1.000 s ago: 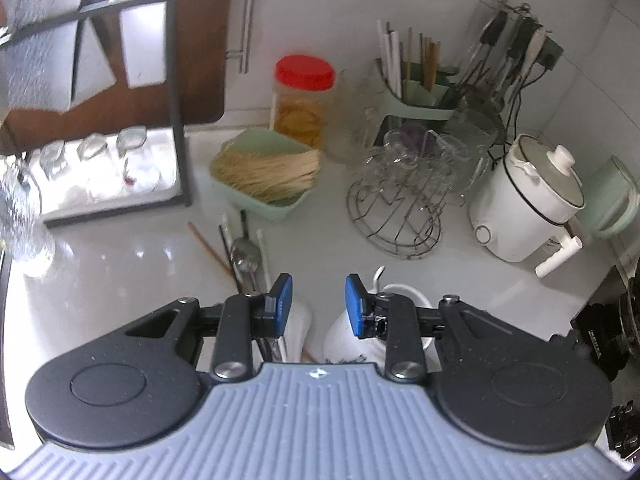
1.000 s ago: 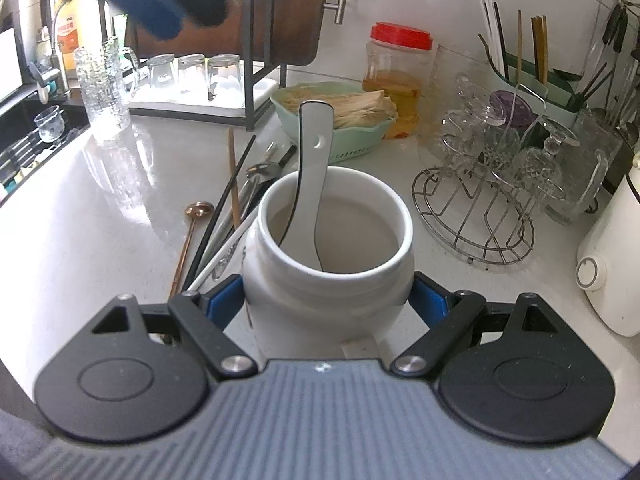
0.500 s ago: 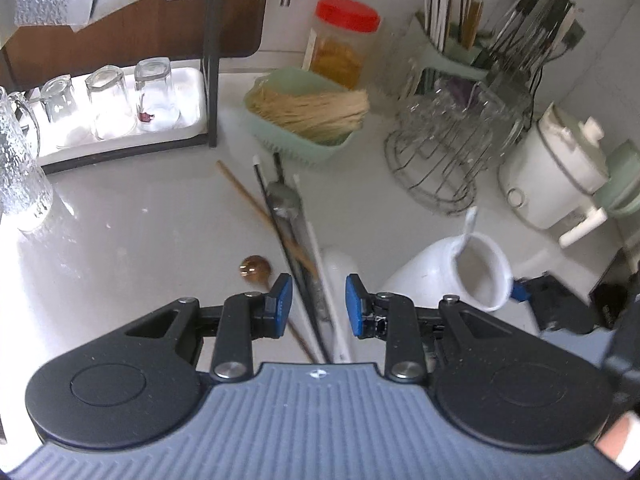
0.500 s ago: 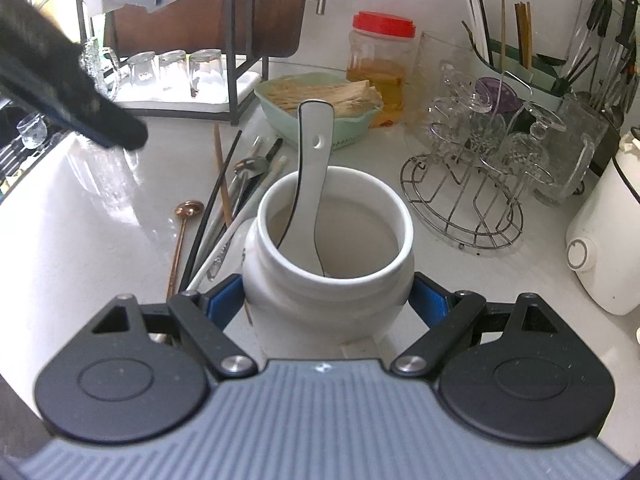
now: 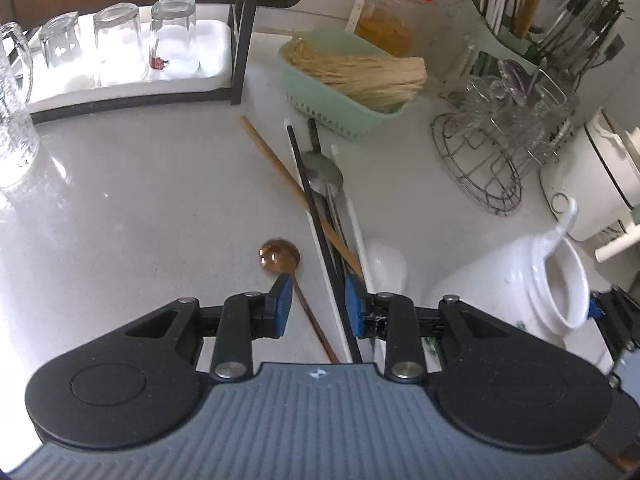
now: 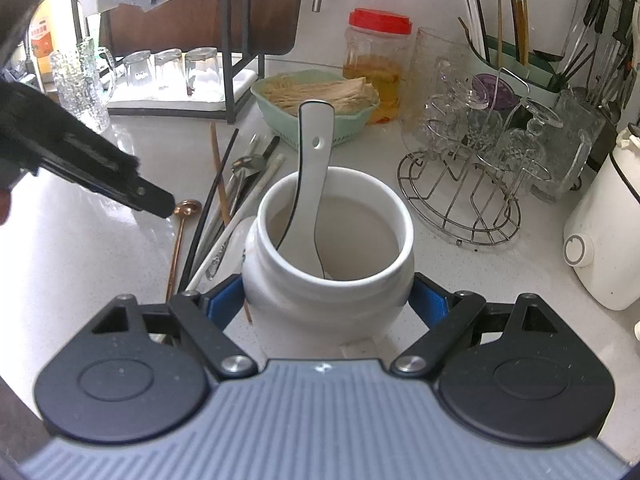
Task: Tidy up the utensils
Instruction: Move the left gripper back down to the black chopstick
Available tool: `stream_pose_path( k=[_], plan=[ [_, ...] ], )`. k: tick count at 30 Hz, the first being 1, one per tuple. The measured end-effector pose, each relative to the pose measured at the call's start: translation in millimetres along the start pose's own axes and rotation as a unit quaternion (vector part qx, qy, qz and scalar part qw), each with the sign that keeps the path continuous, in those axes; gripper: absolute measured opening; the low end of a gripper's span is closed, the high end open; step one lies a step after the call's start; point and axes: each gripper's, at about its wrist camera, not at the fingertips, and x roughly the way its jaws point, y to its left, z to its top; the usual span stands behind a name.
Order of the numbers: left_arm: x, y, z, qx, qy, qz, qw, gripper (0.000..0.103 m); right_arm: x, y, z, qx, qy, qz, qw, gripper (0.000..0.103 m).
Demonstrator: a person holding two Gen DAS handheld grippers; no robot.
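Loose utensils lie in a pile on the white counter: a copper spoon point(image 5: 279, 258), black chopsticks point(image 5: 320, 216), a wooden chopstick point(image 5: 276, 164), a metal spoon point(image 5: 324, 172) and a white ceramic spoon point(image 5: 386, 264). My left gripper point(image 5: 318, 304) hangs open just above the pile's near end. The copper spoon's handle and a black chopstick show between its blue pads, untouched. My right gripper point(image 6: 328, 300) is shut on a white ceramic jar point(image 6: 328, 280), which holds another white spoon point(image 6: 316, 152). The jar point(image 5: 540, 280) stands right of the pile.
A green basket point(image 5: 320, 96) of dry noodles and a red-lidded jar point(image 5: 384, 20) stand behind the pile. At right are a wire glass rack point(image 5: 480, 168), a utensil holder point(image 5: 512, 36) and a white cooker point(image 5: 600, 184). Upturned glasses point(image 5: 116, 40) sit on a tray at back left.
My left gripper has come down and in toward the utensil pile, which now looks larger and lies between its fingers. The right gripper and the jar have stayed put.
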Motion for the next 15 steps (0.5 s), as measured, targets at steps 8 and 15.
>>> stream_pose_path(
  k=[8,15],
  plan=[
    [19.9,8.3,30.1,-0.027,-0.03,0.007,0.9992,0.032,2.0,1.1,2.2,0.003,0.01,-0.002,1.0,0.09],
    [36.2,2.5,54.9,-0.018,-0.056,0.011,0.9982,0.029,1.1,0.1,0.2,0.007,0.005,0.001,1.0,0.09]
  ],
)
